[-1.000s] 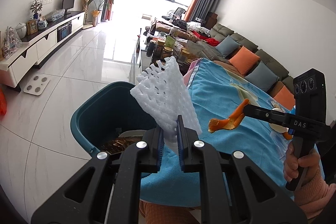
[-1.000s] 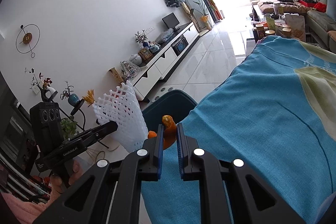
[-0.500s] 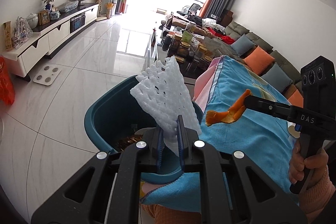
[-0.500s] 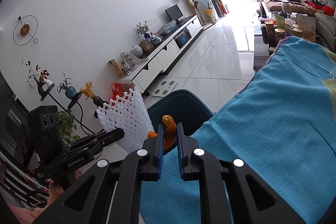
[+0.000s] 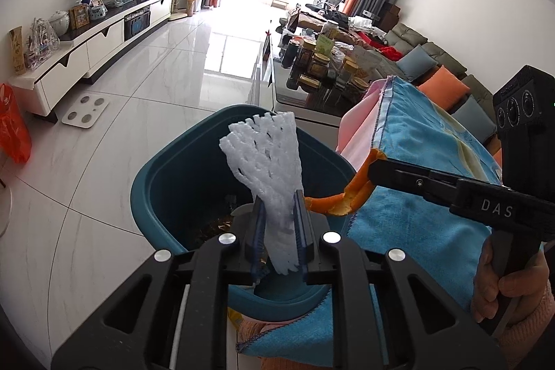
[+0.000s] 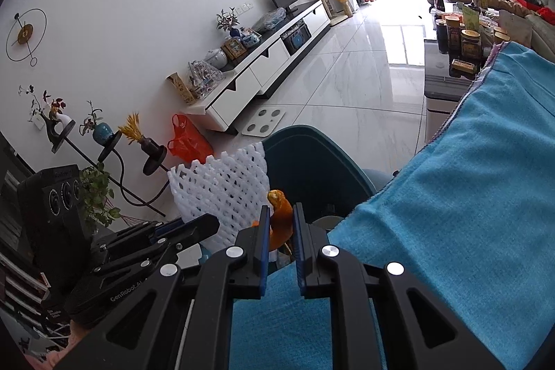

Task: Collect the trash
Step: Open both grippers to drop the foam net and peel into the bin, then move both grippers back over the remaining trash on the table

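Hovering over the teal bin (image 5: pixel 166 182), the left gripper (image 5: pixel 277 214) pinched white foam netting (image 5: pixel 267 162). The right gripper (image 6: pixel 280 221) clamped orange peel (image 6: pixel 279 217), seemingly above the bin's rim beside the blue cloth (image 6: pixel 468 196).

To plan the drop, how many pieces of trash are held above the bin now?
2: white foam net in the left gripper; orange peel in the right gripper. Both hang above the teal bin.

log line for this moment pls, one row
left claw: shut on foam net over bin | right claw: shut on orange peel at bin edge | nothing dropped yet
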`<action>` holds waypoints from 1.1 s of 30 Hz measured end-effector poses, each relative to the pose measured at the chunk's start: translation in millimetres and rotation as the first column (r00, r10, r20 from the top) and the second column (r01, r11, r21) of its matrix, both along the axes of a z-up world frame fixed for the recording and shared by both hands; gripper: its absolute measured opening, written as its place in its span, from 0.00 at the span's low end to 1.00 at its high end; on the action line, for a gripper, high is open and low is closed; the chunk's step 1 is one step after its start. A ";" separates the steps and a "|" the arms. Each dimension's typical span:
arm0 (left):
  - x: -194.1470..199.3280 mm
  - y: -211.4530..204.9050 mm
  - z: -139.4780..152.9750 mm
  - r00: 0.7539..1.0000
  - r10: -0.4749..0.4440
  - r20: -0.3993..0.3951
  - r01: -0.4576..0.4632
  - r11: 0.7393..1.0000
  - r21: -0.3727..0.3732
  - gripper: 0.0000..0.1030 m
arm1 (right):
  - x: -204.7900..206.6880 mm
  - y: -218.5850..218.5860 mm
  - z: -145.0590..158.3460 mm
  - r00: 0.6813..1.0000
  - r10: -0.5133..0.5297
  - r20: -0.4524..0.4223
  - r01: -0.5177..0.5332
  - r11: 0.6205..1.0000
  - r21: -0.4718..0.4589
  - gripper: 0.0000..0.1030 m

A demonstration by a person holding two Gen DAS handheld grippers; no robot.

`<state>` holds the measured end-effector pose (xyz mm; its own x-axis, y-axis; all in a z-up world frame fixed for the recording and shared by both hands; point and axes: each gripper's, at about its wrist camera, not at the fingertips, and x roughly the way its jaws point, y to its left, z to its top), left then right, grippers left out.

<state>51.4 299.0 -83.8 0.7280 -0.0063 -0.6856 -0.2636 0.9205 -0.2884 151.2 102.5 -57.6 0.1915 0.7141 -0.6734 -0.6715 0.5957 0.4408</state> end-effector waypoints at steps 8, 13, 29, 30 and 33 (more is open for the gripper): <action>12.8 -3.4 -10.0 1.000 0.014 -0.004 -0.014 1.000 -0.021 0.39 | 0.4 -13.1 3.5 1.000 -0.025 -0.012 0.025 1.000 0.017 0.19; 3.4 -16.9 3.7 0.999 -0.010 0.045 0.009 1.000 0.012 0.43 | -12.3 -47.6 18.4 0.999 -0.040 0.035 0.039 0.998 0.048 0.23; 34.7 -196.1 27.8 0.872 -0.472 0.133 0.468 0.882 0.063 0.47 | -57.1 -252.7 37.3 0.899 -0.403 0.173 0.400 0.915 0.054 0.24; 39.9 -208.1 27.6 0.859 -0.495 0.128 0.491 0.869 0.064 0.47 | -59.3 -266.5 36.9 0.885 -0.432 0.176 0.430 0.902 0.052 0.24; 49.4 -244.4 29.0 0.820 -0.561 0.116 0.556 0.828 0.074 0.47 | -65.2 -307.7 34.3 0.836 -0.518 0.180 0.517 0.854 0.054 0.24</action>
<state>100.8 54.6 -54.8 0.6878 -0.4161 -0.5948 0.3356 0.9088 -0.2478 86.0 -205.2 -23.3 0.6519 0.4788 -0.5880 -0.3339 0.8775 0.3443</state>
